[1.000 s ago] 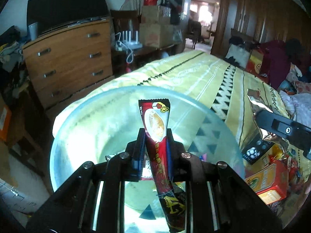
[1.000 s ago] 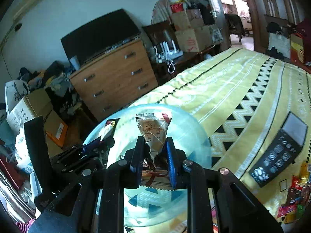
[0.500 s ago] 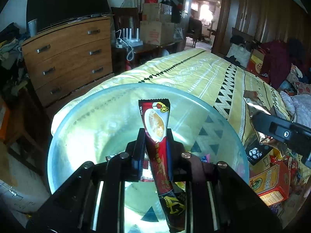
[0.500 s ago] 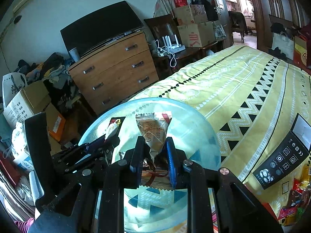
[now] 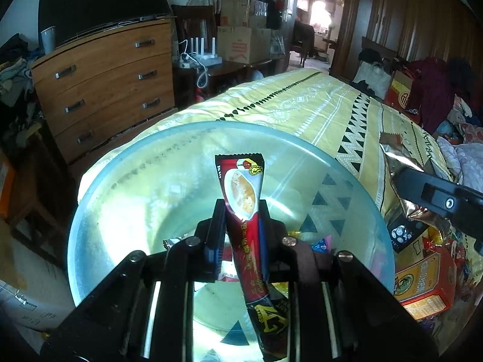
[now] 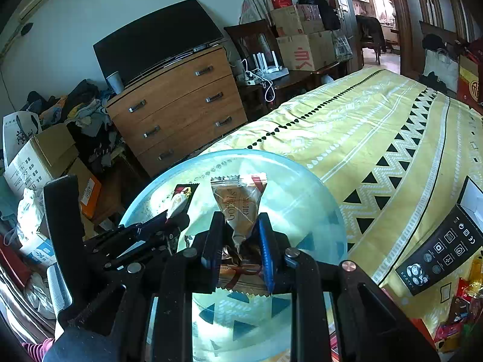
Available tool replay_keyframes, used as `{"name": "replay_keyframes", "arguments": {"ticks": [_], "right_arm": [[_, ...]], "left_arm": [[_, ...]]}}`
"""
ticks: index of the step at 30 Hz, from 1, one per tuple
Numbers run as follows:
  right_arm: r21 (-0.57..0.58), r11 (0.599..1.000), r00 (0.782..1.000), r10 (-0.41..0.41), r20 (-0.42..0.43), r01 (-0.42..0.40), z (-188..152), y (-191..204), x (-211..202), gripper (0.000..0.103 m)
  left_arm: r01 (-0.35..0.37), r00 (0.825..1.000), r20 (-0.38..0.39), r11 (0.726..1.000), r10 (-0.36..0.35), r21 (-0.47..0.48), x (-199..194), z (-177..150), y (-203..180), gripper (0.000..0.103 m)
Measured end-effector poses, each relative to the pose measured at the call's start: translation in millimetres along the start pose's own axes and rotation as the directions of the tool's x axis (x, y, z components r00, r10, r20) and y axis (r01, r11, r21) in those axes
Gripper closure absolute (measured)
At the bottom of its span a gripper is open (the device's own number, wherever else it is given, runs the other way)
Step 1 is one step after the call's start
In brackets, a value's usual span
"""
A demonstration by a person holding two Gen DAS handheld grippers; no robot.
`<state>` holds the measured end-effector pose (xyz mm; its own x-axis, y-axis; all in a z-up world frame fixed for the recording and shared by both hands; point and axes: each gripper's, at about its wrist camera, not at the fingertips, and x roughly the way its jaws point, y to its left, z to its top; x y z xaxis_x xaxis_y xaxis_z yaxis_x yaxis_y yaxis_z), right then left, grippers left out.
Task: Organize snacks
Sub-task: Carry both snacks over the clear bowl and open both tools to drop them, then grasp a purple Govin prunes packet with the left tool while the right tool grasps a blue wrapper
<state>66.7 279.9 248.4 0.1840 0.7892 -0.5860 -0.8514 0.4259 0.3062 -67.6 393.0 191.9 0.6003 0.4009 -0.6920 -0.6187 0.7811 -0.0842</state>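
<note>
Both grippers have closed in over the bowl [image 5: 90, 211] in the last second; its rim now fills more of each view. Left gripper [image 5: 241, 211] jaws pinch a red stick sachet [image 5: 244, 199]; right gripper [image 6: 238, 229] jaws clamp a gold packet [image 6: 241, 205]. Both held above the bowl, ready to drop, likely next.

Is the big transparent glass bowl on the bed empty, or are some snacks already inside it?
Not empty. In the left wrist view a few small wrapped snacks lie at the bottom of the transparent glass bowl, partly hidden behind the left gripper.
</note>
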Motion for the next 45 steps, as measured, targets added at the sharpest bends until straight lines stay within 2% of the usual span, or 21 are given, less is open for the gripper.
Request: {"name": "replay_keyframes", "arguments": {"ticks": [7,9,10,11,12,15,19,20,25,28,30,32,34,37,40,41,42,43,44,45], "right_arm": [[0.015,1.0,1.0,0.008,-0.008,-0.008,-1.9,-5.8,7.4,0.073],[0.02,1.0,1.0,0.01,-0.009,-0.01,-1.4,-7.4,7.5,0.067],[0.021,1.0,1.0,0.011,-0.009,-0.011,-1.0,-7.5,6.8,0.058],[0.021,1.0,1.0,0.011,-0.007,-0.011,-0.7,-7.6,5.7,0.051],[0.021,1.0,1.0,0.011,-0.003,-0.011,-0.7,-7.8,3.6,0.051],[0.023,1.0,1.0,0.019,0.006,-0.019,-0.6,-7.2,-6.6,0.051],[0.011,1.0,0.998,0.021,0.058,-0.022,-6.7,0.6,-41.1,0.051],[-0.003,1.0,0.996,0.021,0.082,-0.021,-14.1,5.4,-59.0,0.051],[-0.073,0.997,0.989,0.018,0.144,-0.008,-77.2,21.7,-139.5,0.043],[-0.103,0.993,0.987,-0.034,0.159,0.051,-140.4,21.5,-195.4,0.038],[-0.095,0.989,0.985,-0.103,0.136,0.116,-191.3,10.4,-230.8,0.038],[-0.06,0.985,0.983,-0.154,0.098,0.161,-228.7,-4.5,-252.9,0.038],[0.047,0.979,0.979,-0.2,0.032,0.199,-276.5,-33.7,-277.2,0.038],[0.199,0.946,0.967,-0.253,-0.037,0.255,-330.0,-72.1,-299.0,0.038],[0.31,0.905,0.956,-0.284,-0.07,0.292,-372.0,-105.7,-314.9,0.038],[0.343,0.892,0.955,-0.286,-0.079,0.295,-381.3,-114.8,-317.0,0.038],[0.372,0.879,0.954,-0.288,-0.086,0.299,-391.6,-125.5,-320.2,0.038],[0.392,0.87,0.953,-0.289,-0.089,0.3,-397.6,-133.9,-321.6,0.038],[0.411,0.862,0.954,-0.287,-0.088,0.298,-398.2,-141.4,-320.9,0.038],[0.429,0.854,0.955,-0.285,-0.088,0.294,-401.1,-148.6,-321.1,0.038]], "left_arm": [[-0.015,0.999,-0.029,1.0,0.015,0.009,6.6,-1.1,-0.9,0.077],[-0.024,0.999,-0.028,1.0,0.024,0.004,5.7,-1.0,-0.6,0.059],[-0.033,0.999,-0.023,0.999,0.033,-0.002,4.4,-0.5,0.0,0.053],[-0.042,0.999,-0.019,0.999,0.042,-0.005,3.9,0.2,-0.4,0.04],[-0.053,0.999,-0.011,0.999,0.053,-0.007,2.7,0.8,-0.5,0.029],[-0.064,0.998,-0.002,0.998,0.064,-0.004,-0.6,1.4,-2.5,0.014],[-0.078,0.997,0.011,0.997,0.078,-0.003,-11.1,2.7,-8.4,0.005],[-0.076,0.997,0.026,0.997,0.076,-0.005,-18.1,3.2,-10.5,0.001],[-0.039,0.994,0.107,0.998,0.033,0.054,-61.6,-8.0,-25.4,0.0],[0.04,0.984,0.164,0.989,-0.064,0.145,-101.0,-30.5,-45.0,0.0],[0.115,0.976,0.162,0.974,-0.148,0.196,-124.8,-48.3,-61.6,0.0],[0.234,0.955,0.124,0.939,-0.271,0.251,-145.5,-70.8,-87.3,0.0],[0.35,0.924,0.052,0.89,-0.38,0.292,-156.1,-88.0,-115.3,0.0],[0.521,0.848,-0.116,0.772,-0.518,0.364,-160.9,-119.5,-175.8,0.0],[0.645,0.761,-0.28,0.637,-0.585,0.422,-148.0,-153.8,-242.3,0.0],[0.677,0.735,-0.345,0.607,-0.584,0.416,-130.5,-166.0,-266.8,0.001],[0.691,0.723,-0.387,0.603,-0.573,0.398,-116.9,-172.5,-280.6,0.007],[0.712,0.699,-0.439,0.606,-0.564,0.356,-95.9,-178.3,-295.0,0.013],[0.731,0.668,-0.494,0.615,-0.556,0.296,-71.1,-185.1,-308.4,0.024],[0.735,0.646,-0.537,0.633,-0.542,0.244,-48.5,-190.3,-319.3,0.031]]}}
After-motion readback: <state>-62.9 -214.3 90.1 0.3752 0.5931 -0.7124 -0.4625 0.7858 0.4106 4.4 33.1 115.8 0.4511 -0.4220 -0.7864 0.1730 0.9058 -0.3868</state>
